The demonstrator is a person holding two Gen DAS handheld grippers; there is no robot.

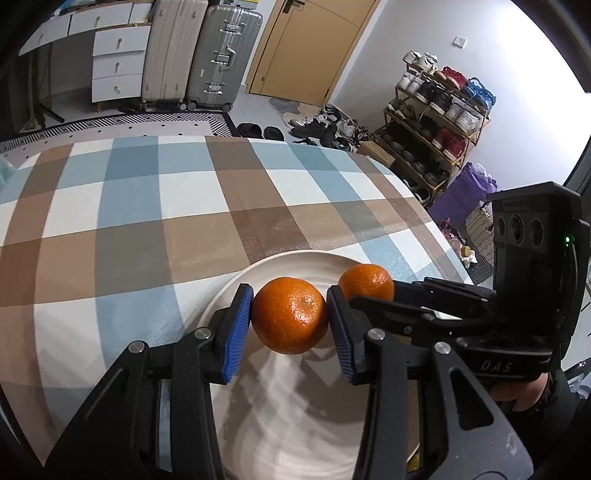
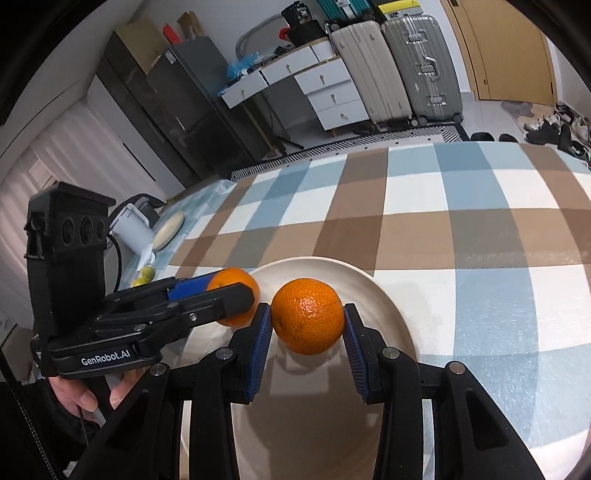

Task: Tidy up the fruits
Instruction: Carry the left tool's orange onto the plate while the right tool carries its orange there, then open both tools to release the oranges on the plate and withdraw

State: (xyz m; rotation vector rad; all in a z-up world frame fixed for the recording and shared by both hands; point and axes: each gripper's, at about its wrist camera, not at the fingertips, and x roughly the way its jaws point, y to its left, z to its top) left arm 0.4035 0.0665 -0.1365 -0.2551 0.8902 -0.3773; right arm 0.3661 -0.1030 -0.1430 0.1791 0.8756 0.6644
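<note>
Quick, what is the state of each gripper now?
Left gripper: closed on a mandarin, above the plate.
Right gripper: closed on another mandarin.

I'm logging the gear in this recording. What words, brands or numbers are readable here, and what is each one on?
"DAS": on the body of the right gripper, seen from the left wrist view.
"GenRobot.AI": on the body of the left gripper, seen from the right wrist view.
"30": on a dark object atop the drawers; barely legible.
Yellow box label: too small to read.
</note>
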